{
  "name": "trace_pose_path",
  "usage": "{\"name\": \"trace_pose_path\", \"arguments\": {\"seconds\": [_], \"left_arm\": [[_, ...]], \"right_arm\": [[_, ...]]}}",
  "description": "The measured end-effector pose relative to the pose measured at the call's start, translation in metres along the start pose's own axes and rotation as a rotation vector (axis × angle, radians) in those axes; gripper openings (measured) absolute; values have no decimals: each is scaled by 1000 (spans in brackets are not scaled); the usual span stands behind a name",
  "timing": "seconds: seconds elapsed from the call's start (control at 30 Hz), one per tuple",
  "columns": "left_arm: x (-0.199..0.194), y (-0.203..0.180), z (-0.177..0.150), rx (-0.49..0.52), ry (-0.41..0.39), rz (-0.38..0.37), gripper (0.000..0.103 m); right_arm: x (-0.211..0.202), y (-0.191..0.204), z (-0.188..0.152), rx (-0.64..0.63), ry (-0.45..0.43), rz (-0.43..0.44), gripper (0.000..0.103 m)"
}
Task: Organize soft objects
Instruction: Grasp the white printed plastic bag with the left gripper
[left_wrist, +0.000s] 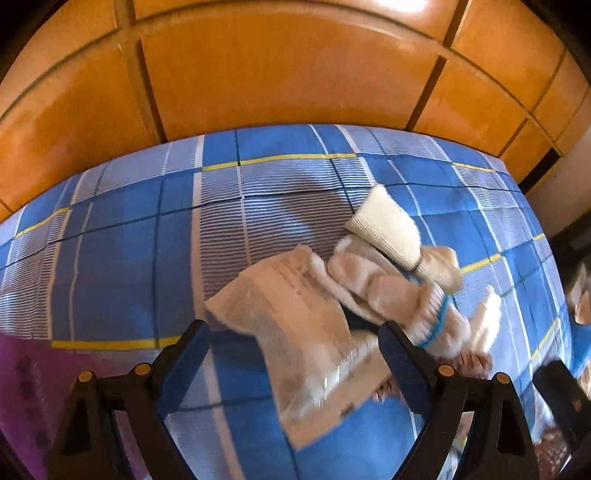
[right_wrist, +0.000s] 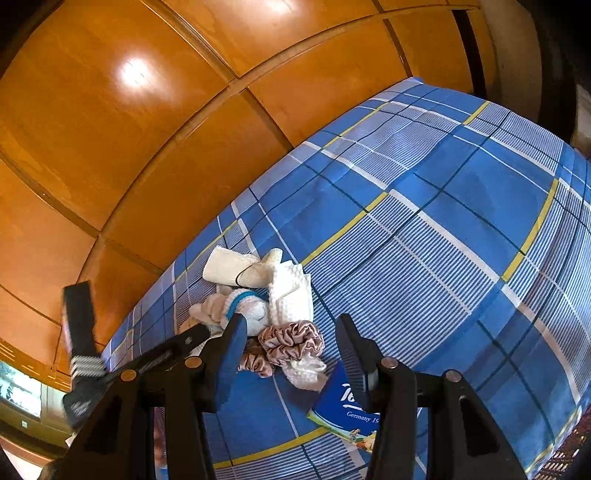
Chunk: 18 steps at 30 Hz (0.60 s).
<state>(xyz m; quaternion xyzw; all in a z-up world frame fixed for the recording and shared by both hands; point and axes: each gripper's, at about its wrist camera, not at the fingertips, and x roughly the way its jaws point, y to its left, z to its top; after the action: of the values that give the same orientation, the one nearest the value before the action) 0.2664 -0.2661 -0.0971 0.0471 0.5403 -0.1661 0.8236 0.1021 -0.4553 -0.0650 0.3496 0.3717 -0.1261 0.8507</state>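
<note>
A heap of soft things lies on the blue plaid bedsheet (left_wrist: 122, 258). It holds a white ribbed sock (left_wrist: 388, 225), beige socks with a blue band (left_wrist: 391, 291) and a clear packet of beige cloth (left_wrist: 295, 317). My left gripper (left_wrist: 293, 332) hangs wide open over that packet, a finger on each side, the pads apart from it. In the right wrist view the same heap shows a white sock (right_wrist: 229, 266), a white waffle cloth (right_wrist: 291, 295) and a pink satin scrunchie (right_wrist: 291, 341). My right gripper (right_wrist: 291, 328) stands half open above the scrunchie, gripping nothing.
Glossy orange wooden wardrobe doors (left_wrist: 295, 74) run along the far edge of the bed. A blue tissue pack (right_wrist: 343, 413) lies by the right finger. A purple cloth (left_wrist: 29, 387) sits at the lower left. The left gripper's body (right_wrist: 81, 332) reaches in from the left.
</note>
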Motion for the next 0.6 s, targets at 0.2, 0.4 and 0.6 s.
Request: {"name": "trace_pose_path", "arguments": {"seconds": [0.2, 0.4, 0.6], "left_arm": [[29, 11, 4, -45, 59, 0, 72], [8, 14, -27, 60, 15, -30, 50], [-20, 14, -84, 177, 13, -58, 50]], "right_arm": [[1, -2, 0, 8, -1, -8, 50], [3, -5, 0, 23, 8, -24, 50], [9, -6, -1, 31, 46, -49, 50]]}}
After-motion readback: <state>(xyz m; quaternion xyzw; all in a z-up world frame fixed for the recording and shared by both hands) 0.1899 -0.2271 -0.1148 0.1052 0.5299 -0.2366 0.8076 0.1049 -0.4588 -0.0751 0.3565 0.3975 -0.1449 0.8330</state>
